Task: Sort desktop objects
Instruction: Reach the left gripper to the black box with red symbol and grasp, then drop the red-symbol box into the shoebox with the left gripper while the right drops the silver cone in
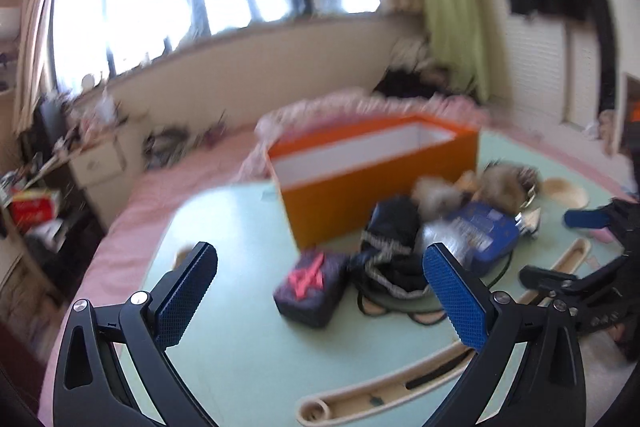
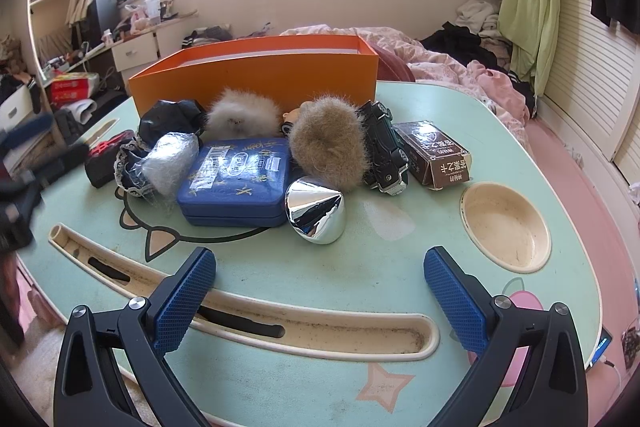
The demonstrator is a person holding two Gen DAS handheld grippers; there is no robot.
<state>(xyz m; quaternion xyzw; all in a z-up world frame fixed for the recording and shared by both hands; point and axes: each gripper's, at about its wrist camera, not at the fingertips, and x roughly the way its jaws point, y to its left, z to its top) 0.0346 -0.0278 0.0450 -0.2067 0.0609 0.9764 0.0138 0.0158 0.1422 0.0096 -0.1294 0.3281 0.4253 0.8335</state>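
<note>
Worktop (image 2: 360, 267), pale green, cartoon print, with a round cup recess at its right and a long pen groove along the near edge. Orange box (image 2: 256, 75), open-topped, standing at the back of the worktop, which we take to be the destination for sorting. In front of it, a crowded cluster: blue case (image 2: 236, 183) lying flat; chrome cone (image 2: 316, 211) touching its right edge; tan fur ball (image 2: 328, 143) and white fur ball (image 2: 240, 117) behind; black toy car (image 2: 386, 151) just beside the tan ball; brown carton (image 2: 434, 155) at the cluster's right; dark pouch with red mark (image 1: 310, 287) at the left. Right hand-held gripper (image 2: 318, 301), fingers spread wide, empty, hovering over the near edge and facing the cone. Left hand-held gripper (image 1: 320, 297), likewise spread and empty; its view is blurred, aimed toward the pouch. We judge nothing sorted yet. For a clean first pick we would choose an outlying item, cone or pouch, close squarely across its widest part, lift clear before travelling, and avoid nudging neighbours; the cone's polished slope looks liable to slip.
</note>
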